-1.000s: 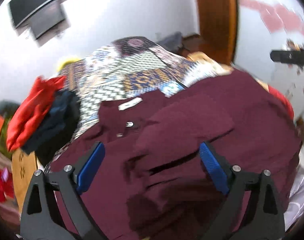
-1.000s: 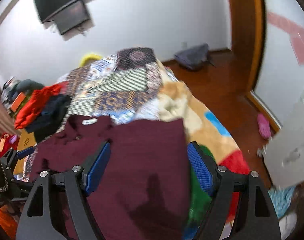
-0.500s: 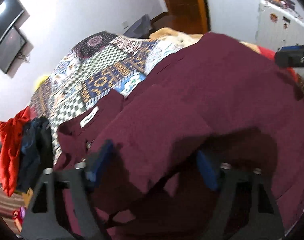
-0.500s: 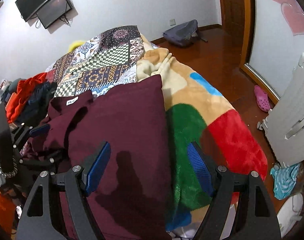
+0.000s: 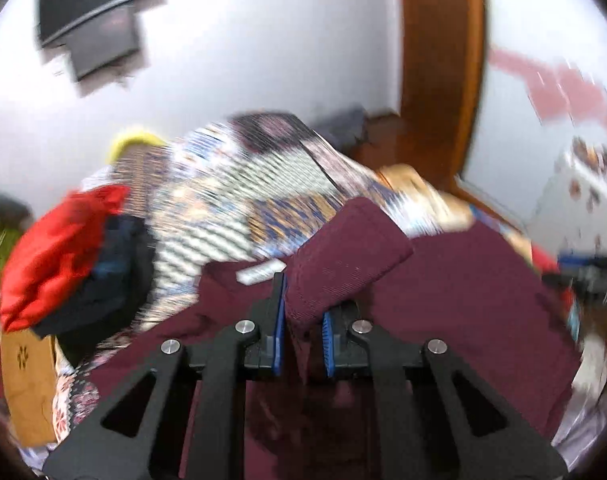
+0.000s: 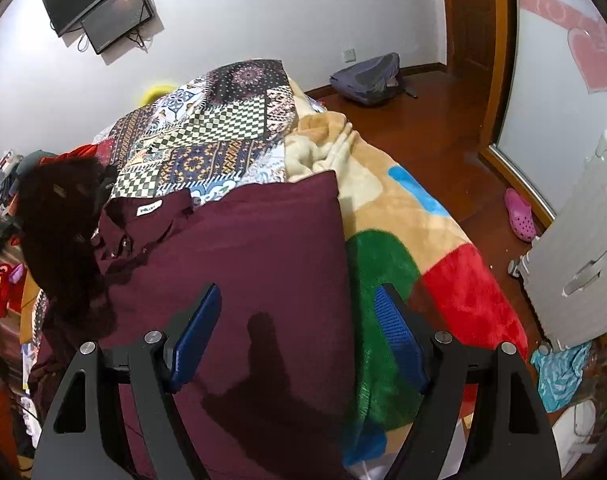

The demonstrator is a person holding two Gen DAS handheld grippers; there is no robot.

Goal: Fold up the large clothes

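Observation:
A large maroon shirt [image 6: 247,264] lies spread on the bed, collar and white label [image 6: 148,208] at the far left. In the left wrist view my left gripper [image 5: 302,322] is shut on the maroon sleeve [image 5: 343,248] and holds it lifted above the shirt body [image 5: 463,300]. That view is blurred by motion. In the right wrist view the lifted sleeve shows as a dark blur [image 6: 59,240] at the left. My right gripper [image 6: 297,334] is open and empty above the shirt's near right edge.
The bed has a patchwork quilt [image 6: 207,132] and a colourful fleece blanket [image 6: 415,248]. A pile of red and dark clothes [image 5: 67,264] sits at the left. A white cabinet [image 6: 579,264], pink shoe [image 6: 521,218] and grey bag [image 6: 367,78] are on the floor at the right.
My left gripper has closed on the maroon sleeve and lifted it up off the shirt. My right gripper stays open above the shirt's right side.

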